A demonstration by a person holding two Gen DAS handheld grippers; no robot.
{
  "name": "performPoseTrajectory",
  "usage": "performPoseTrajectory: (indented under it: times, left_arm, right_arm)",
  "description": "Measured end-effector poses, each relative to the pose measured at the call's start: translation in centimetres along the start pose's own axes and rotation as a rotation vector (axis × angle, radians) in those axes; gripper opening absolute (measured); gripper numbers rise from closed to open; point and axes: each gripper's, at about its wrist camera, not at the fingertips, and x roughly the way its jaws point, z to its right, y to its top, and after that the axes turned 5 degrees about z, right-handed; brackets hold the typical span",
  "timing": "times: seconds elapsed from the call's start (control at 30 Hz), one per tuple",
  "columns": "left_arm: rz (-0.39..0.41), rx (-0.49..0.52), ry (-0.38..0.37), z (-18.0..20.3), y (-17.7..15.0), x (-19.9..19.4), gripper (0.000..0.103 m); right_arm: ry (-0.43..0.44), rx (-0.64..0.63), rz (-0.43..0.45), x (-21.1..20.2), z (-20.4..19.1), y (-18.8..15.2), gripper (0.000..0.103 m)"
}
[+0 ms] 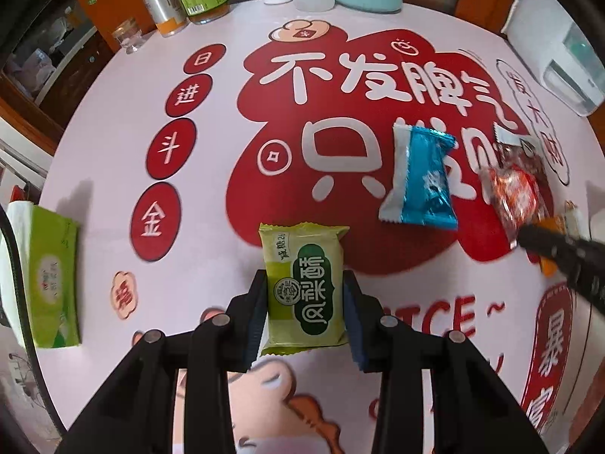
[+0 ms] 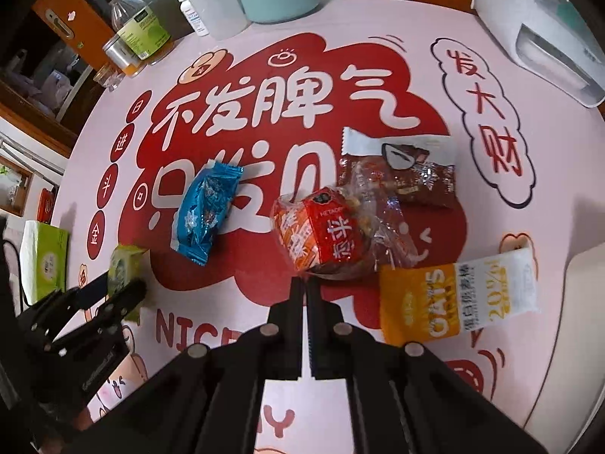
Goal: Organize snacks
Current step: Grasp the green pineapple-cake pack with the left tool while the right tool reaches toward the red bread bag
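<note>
Five snack packets sit on the table: one green cake, one blue packet, one orange bag, one brown packet and one yellow oat bar. The left gripper clamps the green cake at the near left; the right gripper, jaws together, pinches the near edge of the orange bag at centre. A glossy pink cloth with red cartoon lettering covers the table. Bottles and a tin line the far edge, a green tissue pack lies left. Wrappers are crinkled foil and clear plastic.
</note>
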Motion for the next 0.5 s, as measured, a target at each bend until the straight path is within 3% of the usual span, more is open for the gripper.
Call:
performPoseTrajectory:
  times: [0.3, 0.5]
  left_arm:
    - [0.016, 0.04, -0.05, 0.7, -3.3, -3.3, 0.036]
    - [0.074, 0.044, -0.088, 1.4, -2.5, -6.9, 0.036]
  right_arm:
    - [0.016, 0.006, 0.073, -3.5, 0.7, 0.3, 0.001]
    - [0.078, -0.017, 0.175, -10.0, 0.9, -0.7, 0.0]
